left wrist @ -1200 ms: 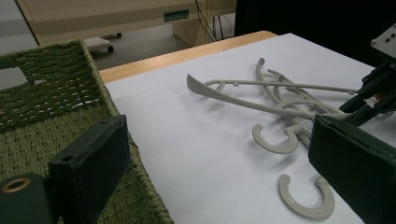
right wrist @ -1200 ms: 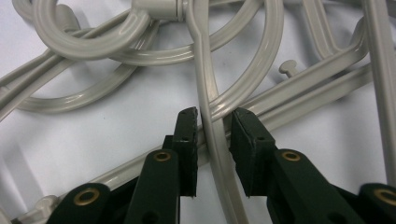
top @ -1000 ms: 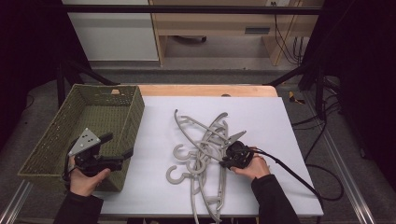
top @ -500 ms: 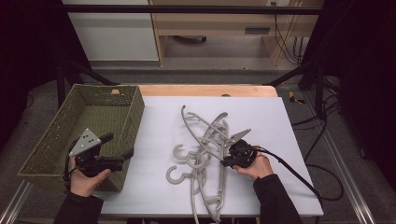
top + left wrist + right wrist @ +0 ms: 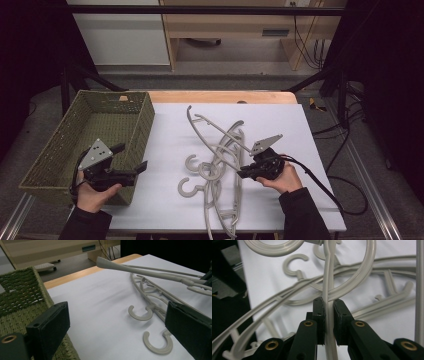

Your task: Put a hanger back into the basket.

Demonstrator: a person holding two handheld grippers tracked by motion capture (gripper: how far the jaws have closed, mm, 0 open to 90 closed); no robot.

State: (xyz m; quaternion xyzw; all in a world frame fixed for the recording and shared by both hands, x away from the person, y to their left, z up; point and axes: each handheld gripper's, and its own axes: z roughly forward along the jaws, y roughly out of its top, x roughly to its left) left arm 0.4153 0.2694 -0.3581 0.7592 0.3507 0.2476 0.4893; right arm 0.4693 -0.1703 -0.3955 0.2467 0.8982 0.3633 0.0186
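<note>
Bright table, dark surround; soft shadows; close-ups blurred.

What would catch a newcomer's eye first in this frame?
The tangle of grey hangers on the white table, at its middle. The right gripper has its fingers shut on one hanger's arm, tilting it up out of the pile. At the left, the open left gripper hovers beside a green basket.

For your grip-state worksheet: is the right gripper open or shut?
Shut. In the right gripper view, the right gripper has its jaws pressed on either side of a thin bar of a grey hanger.
</note>
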